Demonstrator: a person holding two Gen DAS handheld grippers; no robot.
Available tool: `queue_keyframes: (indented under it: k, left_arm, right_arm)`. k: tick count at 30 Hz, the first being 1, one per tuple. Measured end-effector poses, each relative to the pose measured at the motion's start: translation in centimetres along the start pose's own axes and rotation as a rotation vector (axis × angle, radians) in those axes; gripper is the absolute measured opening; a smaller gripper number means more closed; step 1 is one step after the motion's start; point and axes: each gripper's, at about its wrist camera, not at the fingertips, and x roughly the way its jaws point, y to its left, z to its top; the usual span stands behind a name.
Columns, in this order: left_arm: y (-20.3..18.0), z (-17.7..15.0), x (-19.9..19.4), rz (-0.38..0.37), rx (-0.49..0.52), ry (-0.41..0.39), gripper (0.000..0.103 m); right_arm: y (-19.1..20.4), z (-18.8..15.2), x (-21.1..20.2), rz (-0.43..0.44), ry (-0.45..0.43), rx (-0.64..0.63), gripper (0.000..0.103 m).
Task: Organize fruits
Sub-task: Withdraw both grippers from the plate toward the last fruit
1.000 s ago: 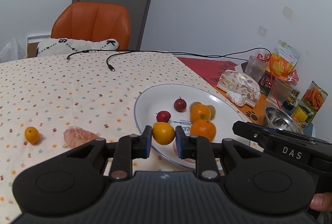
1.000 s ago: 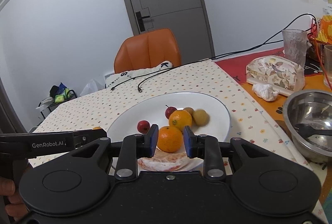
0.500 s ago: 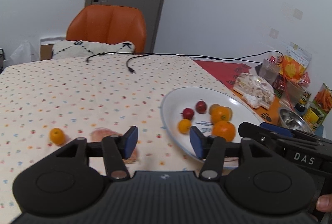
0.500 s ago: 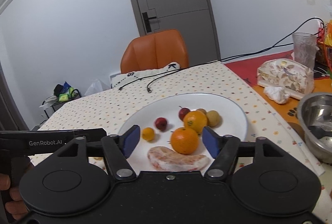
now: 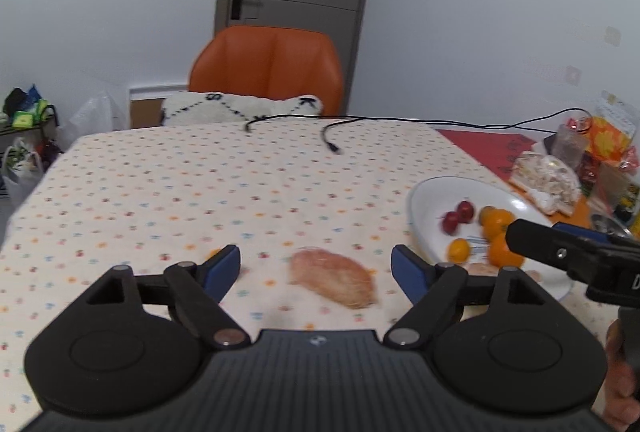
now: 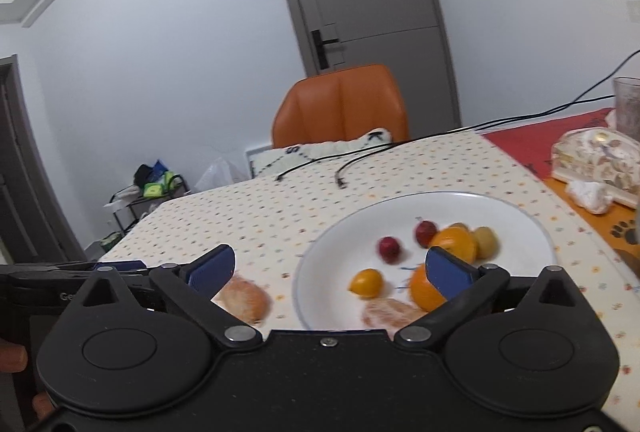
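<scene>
Left wrist view: left claw now wide and empty, swung off the plate.
Its target: peeled segment lying on the table, framed between the jaws.
Right claw: spread, orange released.
Plate: small yellow fruit now rests inside; two pieces remain outside.

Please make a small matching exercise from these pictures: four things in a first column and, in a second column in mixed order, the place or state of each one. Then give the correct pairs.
Column 1
1. peeled citrus piece
2. two small red fruits
3. left gripper
4. black cable

Column 2
A. open, holding nothing
B. on the white plate
C. on the dotted tablecloth, beside the plate
D. at the far edge of the table, near the orange chair

Pairs: 1-C, 2-B, 3-A, 4-D
</scene>
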Motion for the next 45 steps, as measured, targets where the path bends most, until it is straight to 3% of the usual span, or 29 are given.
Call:
queue_keyframes:
  k: [15,35,43,45]
  left_arm:
    - [3.7,-0.7,-0.2,0.03,-0.051,0.037,0.082]
    - [5.8,-1.1,2.1,0.038,-0.101,0.042,0.079]
    - [6.3,-0.9,3.2,0.04,-0.094,0.038,0.072]
    - [6.5,-0.9,3.6,0.025,-0.103,0.047,0.065]
  right_arm:
    - [3.0,-0.5,1.8,0.085,0.02,-0.038,0.103]
    - [6.5,-1.3,5.1,0.156,0.141,-0.134,0.101]
    - [7.0,-1.5,6.5,0.155,0.168,-0.149,0.098]
    - [6.9,-1.5,6.8,0.156,0.173,-0.148,0.097]
